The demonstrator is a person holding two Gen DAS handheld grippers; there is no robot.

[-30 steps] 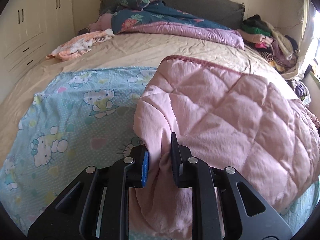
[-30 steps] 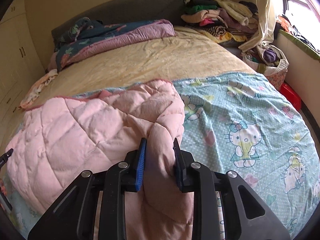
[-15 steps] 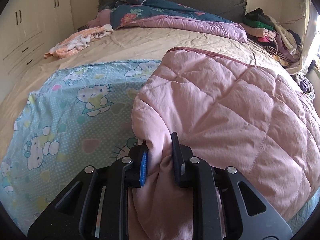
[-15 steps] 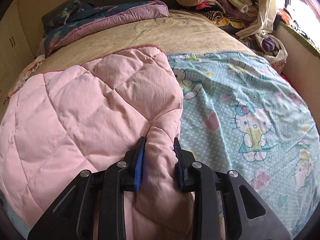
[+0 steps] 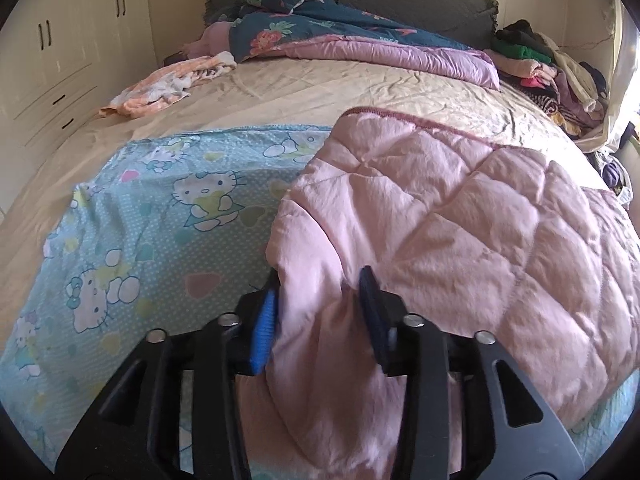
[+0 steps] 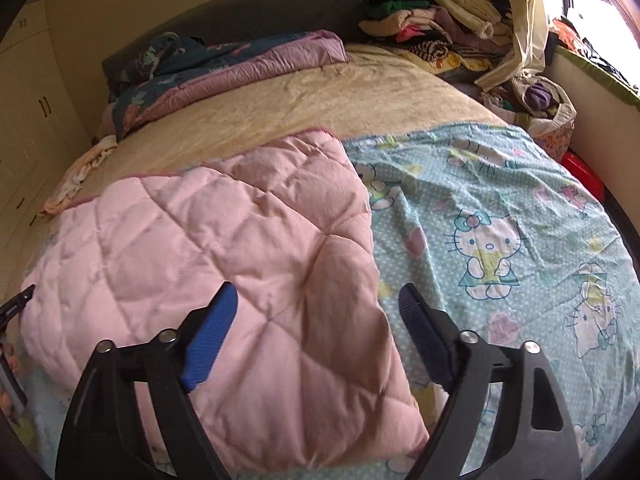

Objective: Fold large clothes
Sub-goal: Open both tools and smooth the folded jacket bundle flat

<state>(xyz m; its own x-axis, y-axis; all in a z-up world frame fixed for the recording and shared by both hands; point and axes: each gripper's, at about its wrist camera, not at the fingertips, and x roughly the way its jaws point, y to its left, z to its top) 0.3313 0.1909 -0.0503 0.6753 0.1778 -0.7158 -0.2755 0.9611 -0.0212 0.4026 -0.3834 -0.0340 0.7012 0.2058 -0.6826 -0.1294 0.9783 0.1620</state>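
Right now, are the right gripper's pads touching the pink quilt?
Apart. The right wrist view shows the right gripper opening, both pads spread clear above the pink quilt.

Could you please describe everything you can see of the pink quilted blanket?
The pink quilted blanket looks soft and padded, stitched in diamonds, with darker pink edging. It lies folded on the cartoon-cat sheet. The left gripper, jaws opening, has a bunched fold between its pads; the right gripper, opening wide, hangs above its near corner without touching.
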